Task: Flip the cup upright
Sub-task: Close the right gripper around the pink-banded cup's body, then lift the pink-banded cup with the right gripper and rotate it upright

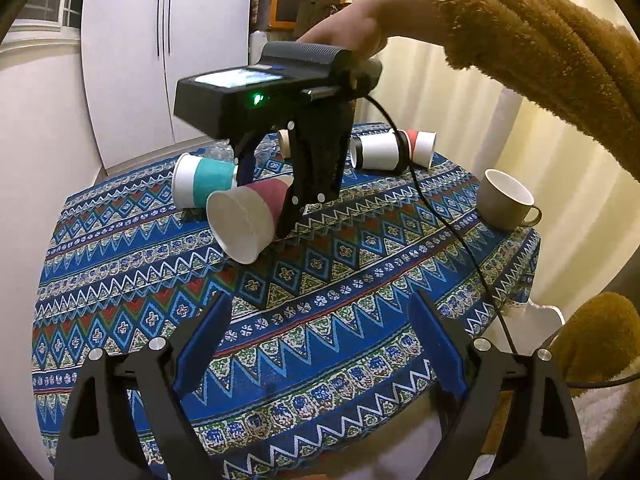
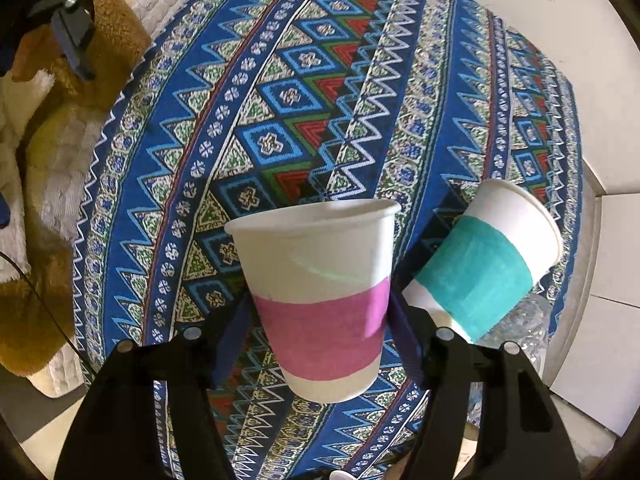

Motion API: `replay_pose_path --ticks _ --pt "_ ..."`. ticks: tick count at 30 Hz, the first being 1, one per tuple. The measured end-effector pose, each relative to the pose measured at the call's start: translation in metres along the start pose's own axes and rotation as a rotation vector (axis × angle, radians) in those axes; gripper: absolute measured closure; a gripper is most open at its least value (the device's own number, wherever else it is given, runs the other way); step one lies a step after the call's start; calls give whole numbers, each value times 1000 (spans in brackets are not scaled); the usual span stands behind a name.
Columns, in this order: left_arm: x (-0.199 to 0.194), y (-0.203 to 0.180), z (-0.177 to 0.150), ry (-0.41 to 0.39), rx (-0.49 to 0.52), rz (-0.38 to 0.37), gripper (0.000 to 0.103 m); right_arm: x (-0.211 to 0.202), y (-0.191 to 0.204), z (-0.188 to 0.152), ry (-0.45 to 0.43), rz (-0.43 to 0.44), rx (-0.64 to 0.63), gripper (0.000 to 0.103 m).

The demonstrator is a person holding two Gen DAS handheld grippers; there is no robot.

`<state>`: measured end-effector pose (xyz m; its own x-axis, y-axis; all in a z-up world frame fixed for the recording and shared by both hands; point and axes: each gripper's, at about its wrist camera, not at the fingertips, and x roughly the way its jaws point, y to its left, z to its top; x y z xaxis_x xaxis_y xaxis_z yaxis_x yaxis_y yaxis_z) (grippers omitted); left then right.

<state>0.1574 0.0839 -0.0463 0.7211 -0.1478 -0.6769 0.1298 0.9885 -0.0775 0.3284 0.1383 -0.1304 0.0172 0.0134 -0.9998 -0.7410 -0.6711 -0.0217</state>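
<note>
A white paper cup with a pink band (image 2: pixel 320 300) sits between my right gripper's (image 2: pixel 320 312) jaws, which are closed on its sides. In the left wrist view the same cup (image 1: pixel 248 216) is tilted on its side, mouth toward the camera, held just above the patterned cloth by the right gripper (image 1: pixel 268 188). My left gripper (image 1: pixel 320 344) is open and empty over the near part of the table.
A teal-banded paper cup (image 1: pixel 200 184) lies on its side beside the pink one, also in the right wrist view (image 2: pixel 488 260). A black-banded cup (image 1: pixel 380 152) and a red-banded cup (image 1: pixel 420 146) lie at the back. A ceramic mug (image 1: pixel 506 200) sits near the right edge. The blue patterned tablecloth (image 1: pixel 320 280) covers the table.
</note>
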Motion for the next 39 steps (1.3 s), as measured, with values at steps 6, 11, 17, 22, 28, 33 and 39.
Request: replay_pose_path --ticks 6,11,17,22,28,33,39 --pt "-2 2 0 -7 -6 4 15 -12 -4 8 -44 15 105 39" --pt "-6 5 1 -15 -19 17 15 -25 -1 18 -100 61 217 38" --pt "-16 9 -1 -27 -40 26 15 -31 27 27 -166 83 407 38" --pt "-29 10 -1 -52 -54 32 15 -36 34 14 -269 97 723 38" --pt "-46 13 -5 -88 -78 32 15 -43 63 -23 -420 173 1087 38" --pt "-58 15 -6 -120 -93 27 15 -31 91 -31 -542 316 1402 38" --pt "-66 14 -8 -135 -97 18 15 -28 118 -49 -659 334 1627 38"
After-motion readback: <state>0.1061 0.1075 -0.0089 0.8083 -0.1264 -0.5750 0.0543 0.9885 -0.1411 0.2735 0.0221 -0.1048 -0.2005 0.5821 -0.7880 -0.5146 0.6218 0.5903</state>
